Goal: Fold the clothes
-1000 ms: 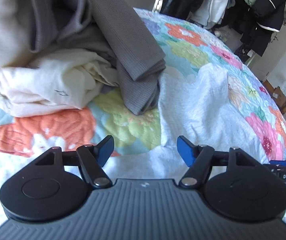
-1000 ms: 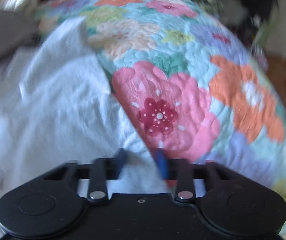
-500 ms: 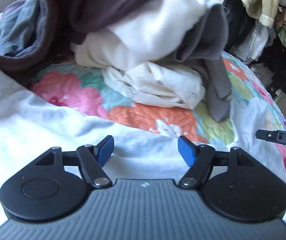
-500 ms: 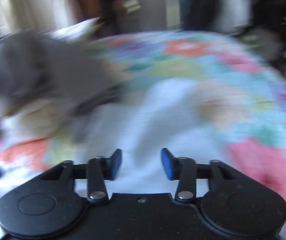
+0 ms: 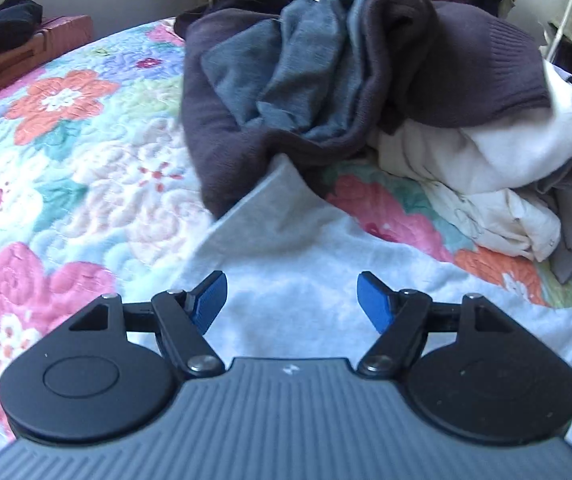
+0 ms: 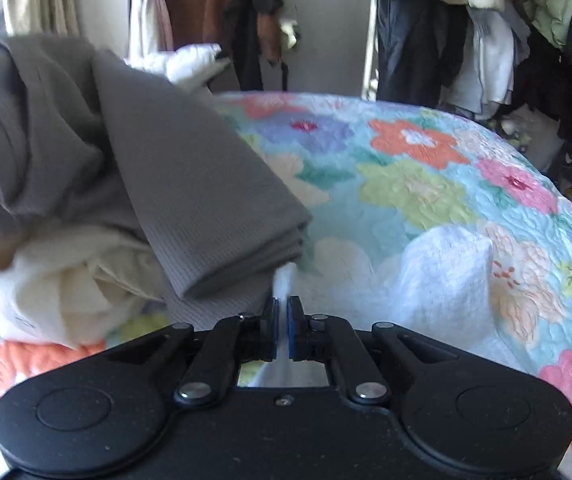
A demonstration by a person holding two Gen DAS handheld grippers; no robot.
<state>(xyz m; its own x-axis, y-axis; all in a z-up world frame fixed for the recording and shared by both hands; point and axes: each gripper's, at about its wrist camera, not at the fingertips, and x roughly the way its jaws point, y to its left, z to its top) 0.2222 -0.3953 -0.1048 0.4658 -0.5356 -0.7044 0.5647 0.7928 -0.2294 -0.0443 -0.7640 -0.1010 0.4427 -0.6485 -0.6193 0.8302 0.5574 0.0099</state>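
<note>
A white garment (image 5: 306,248) lies spread on the flowered quilt (image 5: 66,160), one corner pointing toward a heap of clothes (image 5: 366,80). My left gripper (image 5: 292,300) hovers just above that corner, open, with nothing between its blue pads. In the right wrist view, my right gripper (image 6: 282,312) has its jaws closing, and a thin fold of the white garment (image 6: 446,264) is pinched between the pads. A grey ribbed garment (image 6: 166,184) from the heap hangs just left of the right gripper.
The heap holds dark purple, blue-grey, white and cream clothes. A pink case (image 5: 26,52) with a black item on it sits beyond the bed's far left edge. A rack of hanging clothes (image 6: 486,20) stands behind the bed. The quilt (image 6: 406,168) shows bare to the right.
The left gripper has swung left along the white garment to its far corner, still open. The right gripper opened, turned toward the heap, and closed on a fold of the white garment.
</note>
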